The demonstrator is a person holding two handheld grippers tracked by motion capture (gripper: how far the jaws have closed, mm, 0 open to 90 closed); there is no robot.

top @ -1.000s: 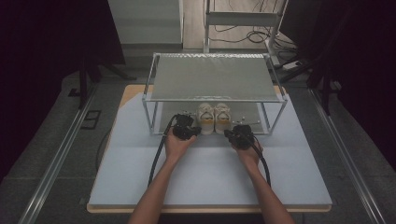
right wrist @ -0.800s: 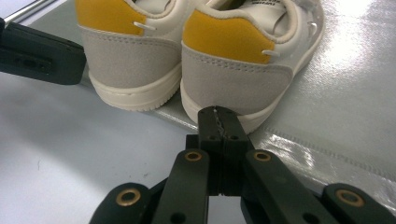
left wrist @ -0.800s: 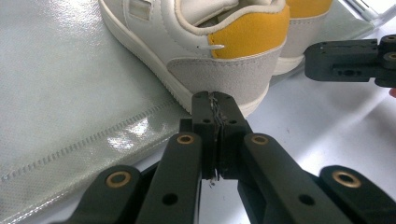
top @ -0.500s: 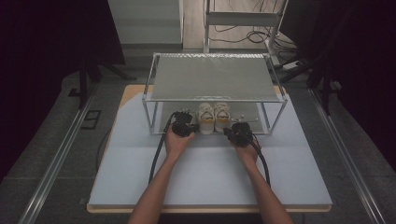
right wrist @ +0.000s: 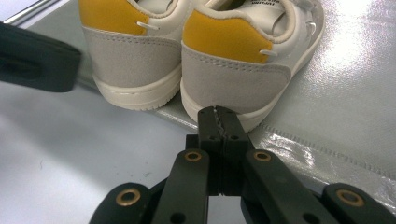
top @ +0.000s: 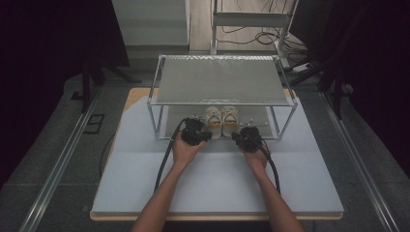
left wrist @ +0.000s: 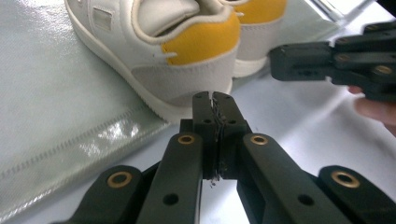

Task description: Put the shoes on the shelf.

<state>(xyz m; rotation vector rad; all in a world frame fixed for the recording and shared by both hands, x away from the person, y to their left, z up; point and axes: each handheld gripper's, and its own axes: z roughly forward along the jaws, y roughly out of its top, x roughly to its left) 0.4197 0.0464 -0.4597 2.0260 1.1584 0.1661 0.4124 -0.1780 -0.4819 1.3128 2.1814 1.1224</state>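
Observation:
A pair of white shoes (top: pixel 222 121) with yellow heel tabs stands side by side on a silver mat (left wrist: pixel 56 93) under a metal rack (top: pixel 220 79), heels toward me. My left gripper (top: pixel 208 135) is shut and empty. In the left gripper view its tips (left wrist: pixel 214 100) sit just short of the left shoe's heel (left wrist: pixel 187 51). My right gripper (top: pixel 236 136) is shut too, holding nothing. The right gripper view shows its tips (right wrist: pixel 218 116) at the sole edge of the right shoe (right wrist: pixel 238 70); I cannot tell whether they touch.
The rack's silver top shelf hangs low over the shoes, with upright posts (top: pixel 155 121) at its corners. A white tabletop (top: pixel 217 179) stretches from the rack to the near edge. Black cables (top: pixel 167 154) trail back from both grippers.
The left gripper has edged a little nearer the shoes. The right gripper and the shoes have kept still.

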